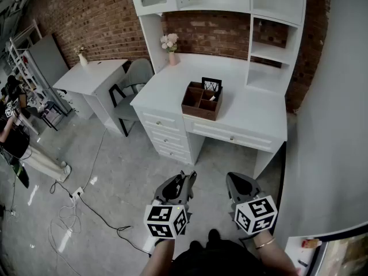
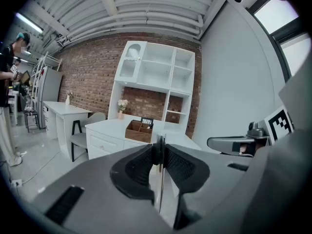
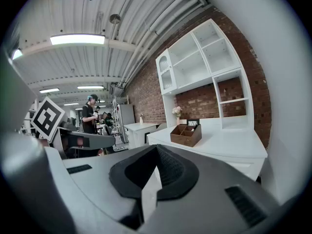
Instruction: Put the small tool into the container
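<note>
A brown wooden container (image 1: pixel 202 100) with several compartments sits on the white desk (image 1: pixel 253 117), far ahead of both grippers. It also shows in the left gripper view (image 2: pixel 139 130) and the right gripper view (image 3: pixel 186 134). My left gripper (image 1: pixel 187 178) is held over the floor, its pads pressed on a thin flat small tool (image 2: pixel 160 141) that stands edge-on between them. My right gripper (image 1: pixel 233 180) hovers beside it at the same height. In its own view the right gripper (image 3: pixel 157 149) has its pads meeting at the tip with nothing between them.
The desk has drawers (image 1: pixel 167 134) and a tall white hutch (image 1: pixel 270 45), with a pink vase of flowers (image 1: pixel 170 45) at the back. A grey chair (image 1: pixel 135 76) and a second white table (image 1: pixel 92 76) stand left. Cables (image 1: pixel 75 211) lie on the floor. A person (image 1: pixel 11 125) stands far left.
</note>
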